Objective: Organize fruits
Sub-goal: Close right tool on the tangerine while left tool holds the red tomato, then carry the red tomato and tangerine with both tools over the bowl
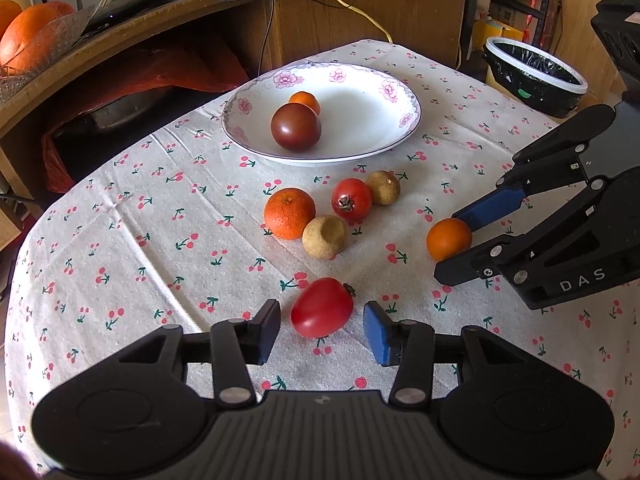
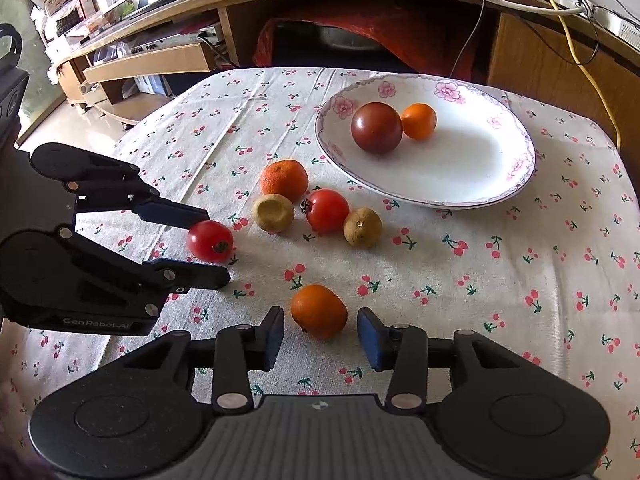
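A white flowered plate (image 1: 372, 148) (image 2: 480, 184) holds a dark tomato (image 1: 296, 127) (image 2: 376, 128) and a small orange (image 1: 305, 101) (image 2: 419, 121). On the cherry-print cloth lie an orange (image 1: 289, 213) (image 2: 284, 176), a red tomato (image 1: 351, 199) (image 2: 327, 210) and two tan round fruits (image 1: 324, 237) (image 1: 383, 187). My left gripper (image 1: 322, 330) (image 2: 206, 246) is open around a red tomato (image 1: 322, 307) (image 2: 210, 241), pads apart from it. My right gripper (image 2: 320, 338) (image 1: 454, 242) is open around a small orange (image 2: 319, 311) (image 1: 449, 239).
A wooden cabinet (image 1: 360, 16) with cables stands behind the table. A bin lined with a black bag (image 1: 534, 76) sits at the far right. A glass bowl of oranges (image 1: 28, 40) rests on the shelf at the left. The cloth (image 2: 500, 280) right of the fruits is bare.
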`<state>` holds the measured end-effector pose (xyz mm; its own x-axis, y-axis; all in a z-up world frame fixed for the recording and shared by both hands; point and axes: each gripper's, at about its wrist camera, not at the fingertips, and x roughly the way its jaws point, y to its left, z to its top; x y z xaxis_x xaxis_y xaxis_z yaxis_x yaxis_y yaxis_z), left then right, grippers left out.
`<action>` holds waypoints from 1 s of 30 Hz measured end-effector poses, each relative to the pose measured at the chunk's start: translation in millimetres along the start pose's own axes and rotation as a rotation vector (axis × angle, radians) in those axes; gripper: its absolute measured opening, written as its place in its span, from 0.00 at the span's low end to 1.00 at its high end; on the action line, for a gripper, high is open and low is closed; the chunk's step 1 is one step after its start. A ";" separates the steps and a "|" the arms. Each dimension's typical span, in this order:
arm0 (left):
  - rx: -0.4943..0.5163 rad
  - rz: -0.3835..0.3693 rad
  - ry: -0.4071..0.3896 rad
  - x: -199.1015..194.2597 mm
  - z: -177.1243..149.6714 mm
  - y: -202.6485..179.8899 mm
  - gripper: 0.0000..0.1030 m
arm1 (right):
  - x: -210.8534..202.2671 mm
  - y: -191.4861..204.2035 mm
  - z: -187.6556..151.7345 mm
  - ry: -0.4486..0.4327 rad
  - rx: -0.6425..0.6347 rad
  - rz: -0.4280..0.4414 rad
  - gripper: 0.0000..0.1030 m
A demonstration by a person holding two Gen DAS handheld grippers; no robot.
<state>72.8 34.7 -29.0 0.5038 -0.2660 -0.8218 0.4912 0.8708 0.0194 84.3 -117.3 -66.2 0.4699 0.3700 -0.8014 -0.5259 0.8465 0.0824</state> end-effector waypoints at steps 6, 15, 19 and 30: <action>-0.013 -0.004 0.009 -0.2 1.3 -0.4 0.42 | 1.0 0.9 0.9 0.009 -0.007 -0.018 0.29; -0.021 0.014 0.022 0.2 4.1 -1.8 0.39 | -0.9 1.9 1.0 0.015 -0.012 -0.032 0.22; -0.020 0.009 0.018 0.1 6.7 -4.0 0.39 | -2.2 0.7 0.7 0.012 -0.006 -0.036 0.22; -0.021 0.001 -0.021 -4.8 21.5 -9.7 0.39 | -10.6 -0.6 5.8 -0.026 0.018 -0.035 0.22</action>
<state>80.9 18.7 -12.9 0.5190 -0.2736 -0.8098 0.4761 0.8794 0.0081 83.8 -119.5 -54.3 0.5062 0.3502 -0.7881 -0.4963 0.8656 0.0659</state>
